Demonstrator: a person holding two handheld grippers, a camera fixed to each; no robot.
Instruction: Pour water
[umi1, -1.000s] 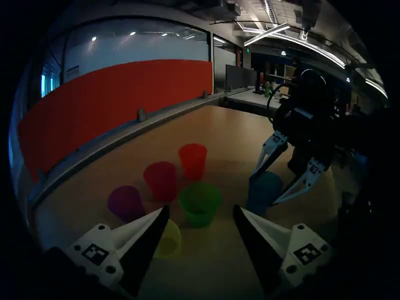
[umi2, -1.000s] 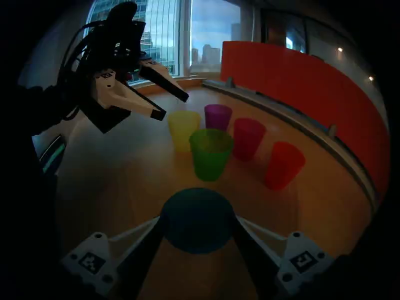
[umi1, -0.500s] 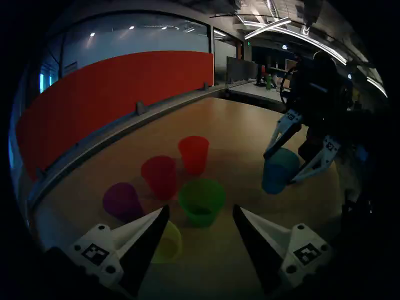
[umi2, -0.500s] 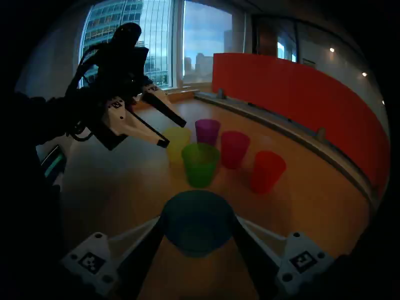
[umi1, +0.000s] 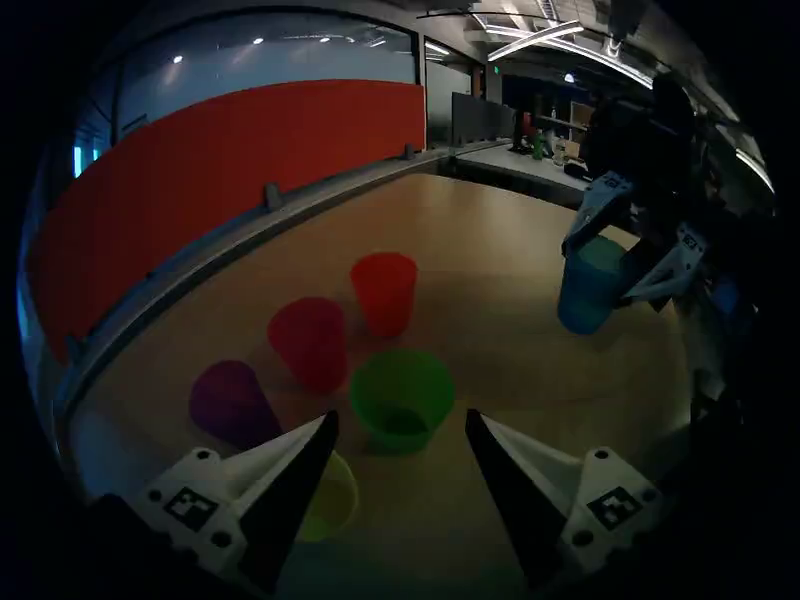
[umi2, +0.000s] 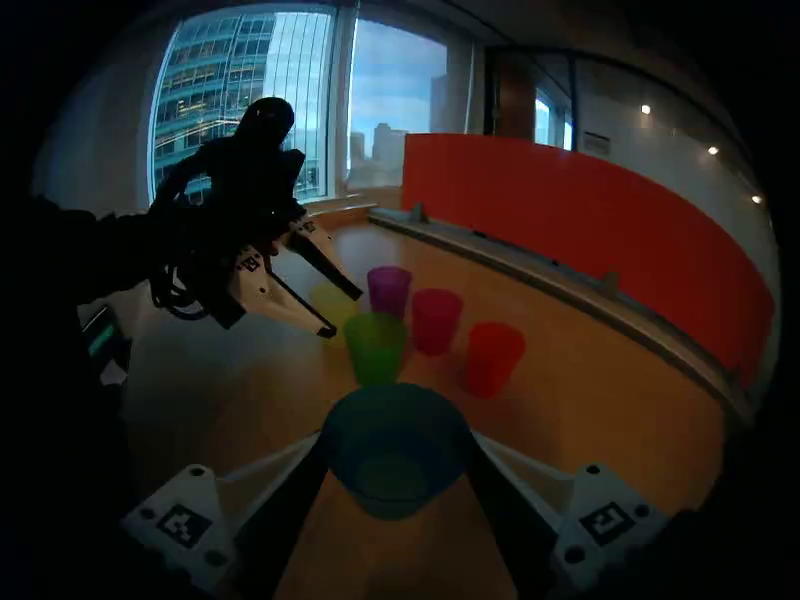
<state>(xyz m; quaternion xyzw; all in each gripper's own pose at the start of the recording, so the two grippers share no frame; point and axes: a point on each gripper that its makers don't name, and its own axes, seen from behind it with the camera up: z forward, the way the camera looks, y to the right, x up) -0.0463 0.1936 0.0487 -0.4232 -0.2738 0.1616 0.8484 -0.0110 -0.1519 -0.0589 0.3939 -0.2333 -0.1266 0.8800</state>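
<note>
My right gripper (umi2: 395, 455) is shut on a blue cup (umi2: 396, 448), held upright well above the wooden table (umi2: 600, 400). The left gripper view shows the same blue cup (umi1: 590, 285) lifted in that gripper (umi1: 632, 262) at the right. On the table stands a cluster of cups: green (umi1: 402, 398), red (umi1: 384, 291), pink (umi1: 309, 342), purple (umi1: 230, 402) and yellow (umi1: 330, 497). My left gripper (umi1: 400, 445) is open just above the green and yellow cups, holding nothing. In the right gripper view it (umi2: 338, 312) hovers open over the yellow cup (umi2: 330, 300), left of the green cup (umi2: 377, 346).
A long red partition (umi1: 220, 160) with a metal rail runs along the table's far edge. Large windows (umi2: 290, 100) stand behind the person's dark sleeve (umi2: 110, 250). Bare tabletop (umi1: 500, 300) lies between the cup cluster and the lifted blue cup.
The right gripper has lifted the blue cup off the table and raised it higher and farther from the cluster. The left gripper stays open over the cups, shifting slightly.
</note>
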